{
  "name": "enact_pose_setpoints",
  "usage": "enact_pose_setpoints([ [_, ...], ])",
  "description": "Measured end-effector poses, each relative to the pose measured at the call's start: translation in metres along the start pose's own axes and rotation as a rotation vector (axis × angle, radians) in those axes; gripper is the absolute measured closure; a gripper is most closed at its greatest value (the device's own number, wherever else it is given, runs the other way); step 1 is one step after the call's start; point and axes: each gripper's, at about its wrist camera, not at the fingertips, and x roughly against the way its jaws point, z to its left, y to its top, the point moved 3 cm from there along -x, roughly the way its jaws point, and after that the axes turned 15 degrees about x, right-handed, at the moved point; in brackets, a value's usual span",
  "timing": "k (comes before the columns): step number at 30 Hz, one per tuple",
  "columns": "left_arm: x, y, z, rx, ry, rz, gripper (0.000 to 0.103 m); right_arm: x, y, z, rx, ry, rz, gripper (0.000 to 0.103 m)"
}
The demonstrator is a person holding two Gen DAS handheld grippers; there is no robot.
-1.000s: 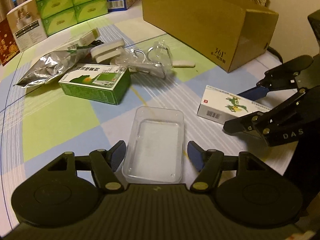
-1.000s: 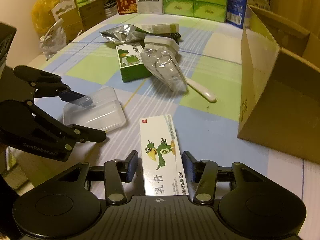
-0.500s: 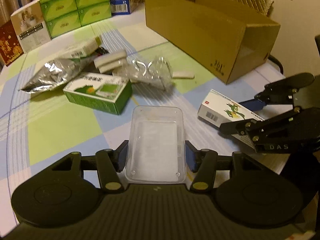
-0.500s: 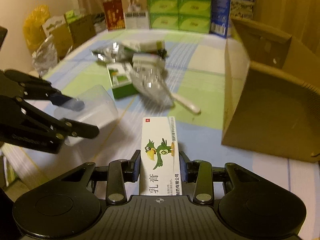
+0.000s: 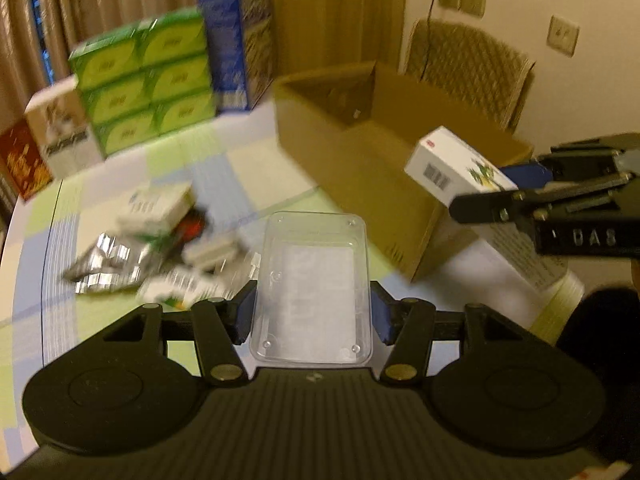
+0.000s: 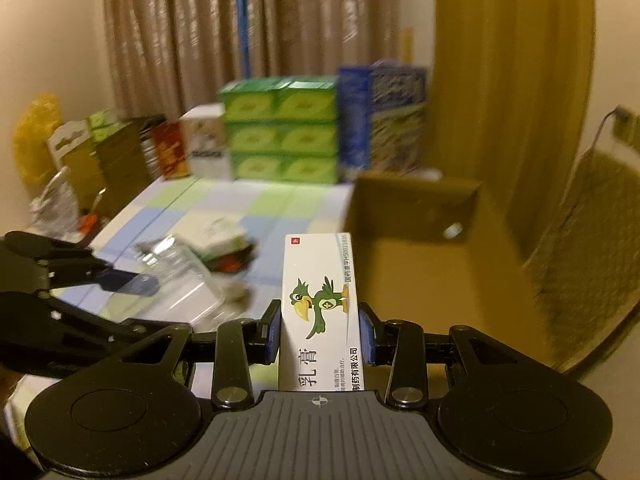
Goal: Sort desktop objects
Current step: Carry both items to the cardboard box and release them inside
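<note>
The left view shows the open top of the carton (image 5: 360,152) and the heap of packets (image 5: 160,248) on the counter (image 5: 120,168) left of it; the right view shows the carton's (image 6: 420,240) end flap and inside, and a row of stacked boxes (image 6: 280,128) behind it. The left tool (image 5: 312,312) is clenched on the clear tray (image 5: 316,280), its blue pads pressed to the tray's long sides, the tray held off the counter in front of the carton. The right tool (image 6: 320,332) grips the white box (image 6: 320,308) with the green bird, pads on both its long sides. In the left view that box (image 5: 452,164) hangs beside the carton's near corner, above the counter.
</note>
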Motion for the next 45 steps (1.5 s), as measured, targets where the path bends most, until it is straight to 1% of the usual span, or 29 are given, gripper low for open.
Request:
enact_pose_setpoints([
  [3,0.0,0.027,-0.024,0.0,-0.025,-0.035,0.051,-0.003,0.007,-0.035,-0.023,-0.032,0.013,0.068],
  [6,-0.011,0.055,-0.051,0.004,-0.061,-0.053,0.051,-0.014,0.008,-0.063,-0.048,-0.051,0.032,0.068],
  [11,-0.045,0.087,-0.086,0.003,-0.103,-0.036,0.051,-0.041,-0.003,-0.102,-0.131,-0.065,0.065,0.068],
  [15,-0.077,0.099,-0.101,0.006,-0.132,-0.007,0.051,-0.066,-0.01,-0.12,-0.169,-0.069,0.088,0.068],
  [18,-0.102,0.103,-0.107,0.013,-0.158,0.021,0.051,-0.075,-0.018,-0.127,-0.173,-0.071,0.102,0.067],
  [24,-0.135,0.097,-0.109,0.0,-0.162,0.051,0.051,-0.091,-0.035,-0.131,-0.182,-0.067,0.132,0.067],
  [25,-0.139,0.095,-0.109,-0.003,-0.164,0.054,0.044,-0.093,-0.038,-0.131,-0.181,-0.066,0.137,0.067],
  [26,-0.141,0.094,-0.108,-0.003,-0.165,0.052,0.04,-0.094,-0.039,-0.129,-0.179,-0.066,0.141,0.067],
  [28,-0.142,0.093,-0.106,-0.011,-0.164,0.04,0.04,-0.095,-0.04,-0.127,-0.185,-0.062,0.141,0.067],
  [30,-0.139,0.092,-0.102,-0.011,-0.147,0.026,0.04,-0.093,-0.039,-0.124,-0.194,-0.052,0.127,0.067],
  [31,-0.136,0.092,-0.099,-0.01,-0.143,0.021,0.04,-0.091,-0.036,-0.124,-0.203,-0.046,0.118,0.065],
  [32,-0.133,0.093,-0.097,-0.009,-0.141,0.015,0.04,-0.089,-0.034,-0.123,-0.211,-0.049,0.11,0.058],
  [34,-0.125,0.094,-0.092,-0.008,-0.132,0.005,0.039,-0.082,-0.026,-0.121,-0.215,-0.06,0.083,0.05],
  [35,-0.121,0.096,-0.089,-0.007,-0.125,0.0,0.038,-0.078,-0.023,-0.118,-0.211,-0.065,0.072,0.049],
  [39,-0.102,0.097,-0.075,0.013,-0.103,-0.017,0.035,-0.063,-0.008,-0.107,-0.211,-0.062,0.028,0.046],
  [45,-0.057,0.092,-0.041,0.038,-0.03,-0.047,0.033,-0.038,0.014,-0.072,-0.182,-0.008,-0.032,0.043],
])
